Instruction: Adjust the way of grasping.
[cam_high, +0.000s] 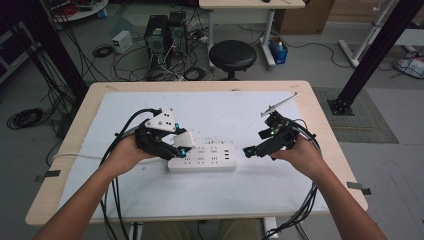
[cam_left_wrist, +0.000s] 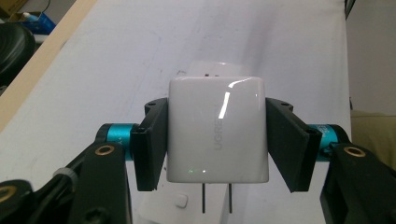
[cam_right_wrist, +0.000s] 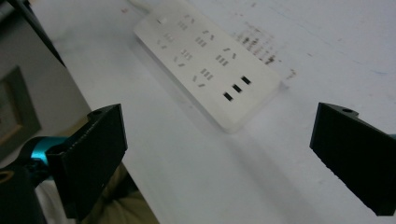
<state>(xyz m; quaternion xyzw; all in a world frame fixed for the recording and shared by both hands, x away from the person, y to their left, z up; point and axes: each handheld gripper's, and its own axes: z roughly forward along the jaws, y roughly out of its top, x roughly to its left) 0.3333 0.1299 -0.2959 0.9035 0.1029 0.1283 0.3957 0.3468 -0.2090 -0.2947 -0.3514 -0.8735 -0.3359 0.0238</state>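
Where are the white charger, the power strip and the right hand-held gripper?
white charger (cam_left_wrist: 217, 130): left gripper view, glossy front face.
power strip (cam_right_wrist: 210, 60): right gripper view, socket face.
right hand-held gripper (cam_right_wrist: 217, 154): right gripper view, midway between open jaws.

White charger (cam_left_wrist: 217, 128), white power strip (cam_high: 202, 158)

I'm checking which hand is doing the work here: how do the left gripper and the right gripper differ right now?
The left gripper is shut on a white charger, prongs pointing down; the right gripper is open with nothing between its jaws. The left gripper hangs over the power strip's left end; the right gripper sits off its right end. Both have black jaws and point toward the strip.
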